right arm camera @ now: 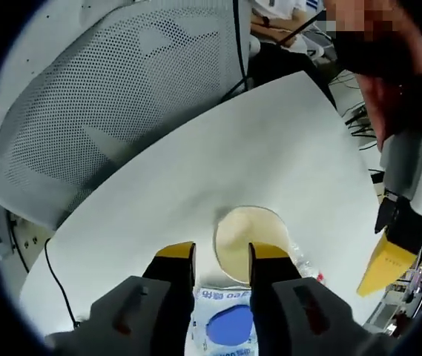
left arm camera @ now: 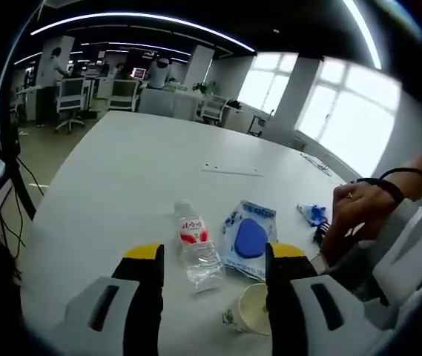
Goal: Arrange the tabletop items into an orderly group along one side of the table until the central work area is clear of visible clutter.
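In the left gripper view the left gripper [left arm camera: 214, 259] stands wide apart, clamping nothing — a water bottle [left arm camera: 196, 247] lies between its jaws at lower centre, a blue-and-white packet [left arm camera: 249, 239] beside it, a paper cup [left arm camera: 246, 308] at the bottom. In the right gripper view the right gripper [right arm camera: 222, 256] is narrowly parted, empty, over the packet [right arm camera: 225, 322], just below the cup [right arm camera: 249, 239], whose inside looks empty. A hand [left arm camera: 355, 215] rests at right on the white table [left arm camera: 136, 170].

Bright daylight, heavy fisheye bending.
Windows [left arm camera: 329, 111] glared white; ceiling strips [left arm camera: 144, 22] glowed; table [left arm camera: 136, 170] was evenly lit with soft shadows.
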### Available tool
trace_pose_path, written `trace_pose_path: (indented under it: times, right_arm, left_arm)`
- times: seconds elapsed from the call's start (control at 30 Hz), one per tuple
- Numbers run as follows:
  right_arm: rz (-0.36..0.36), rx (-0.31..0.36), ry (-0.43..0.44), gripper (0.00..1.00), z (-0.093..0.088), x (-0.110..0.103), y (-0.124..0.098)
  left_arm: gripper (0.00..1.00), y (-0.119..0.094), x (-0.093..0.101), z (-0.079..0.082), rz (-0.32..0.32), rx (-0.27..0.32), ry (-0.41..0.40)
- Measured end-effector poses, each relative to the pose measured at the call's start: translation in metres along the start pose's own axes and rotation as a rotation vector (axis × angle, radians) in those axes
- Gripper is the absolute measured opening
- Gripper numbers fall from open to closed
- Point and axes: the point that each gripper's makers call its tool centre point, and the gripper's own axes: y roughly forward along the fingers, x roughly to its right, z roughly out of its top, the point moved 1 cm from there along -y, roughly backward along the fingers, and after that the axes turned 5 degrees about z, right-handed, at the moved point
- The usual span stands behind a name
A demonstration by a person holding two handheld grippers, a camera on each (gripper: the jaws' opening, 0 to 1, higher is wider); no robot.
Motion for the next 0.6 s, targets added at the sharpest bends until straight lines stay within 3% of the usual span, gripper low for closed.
trace_pose_path:
  times: [0.4, 0.6]
  right_arm:
    - [-0.071, 0.090, 0.160, 0.32, -0.004, 0.004, -0.018]
    - [-0.127, 0.180, 0.295, 0.32, -0.005, 0.010, -0.033]
  left_arm:
    - [0.54, 0.000, 0.004, 0.004, 0.001, 0.002, 0.007]
    - [0.54, 0.001, 0.009, 0.006, 0.000, 0.003, 0.013]
